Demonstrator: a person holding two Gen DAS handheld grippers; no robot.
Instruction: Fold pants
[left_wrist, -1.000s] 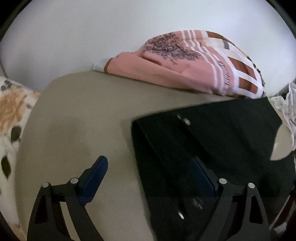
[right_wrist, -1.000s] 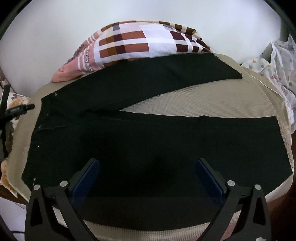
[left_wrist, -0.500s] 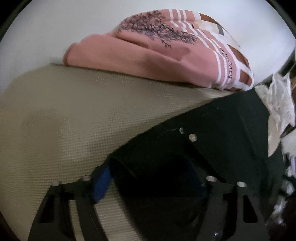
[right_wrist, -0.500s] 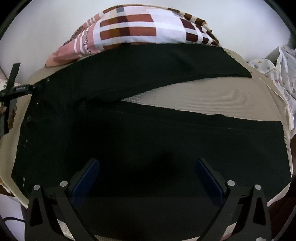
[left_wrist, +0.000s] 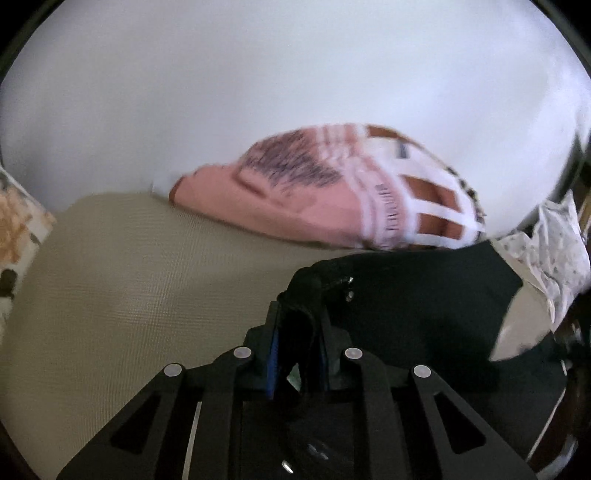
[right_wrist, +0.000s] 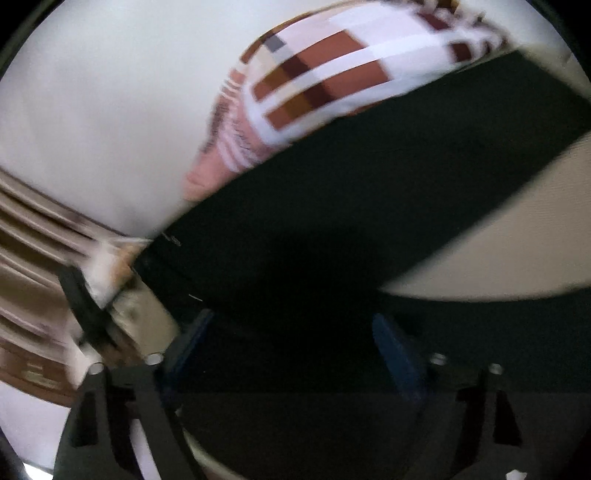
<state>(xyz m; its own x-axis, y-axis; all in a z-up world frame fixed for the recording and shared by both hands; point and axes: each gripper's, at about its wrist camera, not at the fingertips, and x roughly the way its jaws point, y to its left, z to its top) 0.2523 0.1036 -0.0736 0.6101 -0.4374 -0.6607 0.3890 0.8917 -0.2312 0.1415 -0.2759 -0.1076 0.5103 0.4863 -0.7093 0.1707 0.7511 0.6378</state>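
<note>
Bed: the beige woven-textured mattress cover (left_wrist: 140, 280) carries everything; a white wall stands behind it.
Pants: the black fabric pants (left_wrist: 424, 306) lie spread flat on that cover, waistband end toward my left side, the 2 legs running away to the right and splitting in a V, with beige showing between them in the right wrist view (right_wrist: 517, 236).
Long axis: roughly across the bed, waist at left, hems at right; the far leg (right_wrist: 406, 155) slants up toward the pillow.
Pillow: a pink pillow with brown-and-white checks and a dark tree print (left_wrist: 317, 192) sits just behind the pants, touching the far leg's edge.
Left tongs: my left gripper (left_wrist: 297, 347) has just been closing, and its blue pads are now pinched on a bunched corner of the waistband, which stands lifted off the cover.
Right tongs: my right gripper (right_wrist: 291, 343) has just been closing but its pads stand apart over the near waist area, pressing on nothing I can see.
Key relation: the cloth lies ahead and to the right of my left tongs, directly under my right.
Judgement: a fold along the long axis looks next; my right needs its own hold first.
</note>
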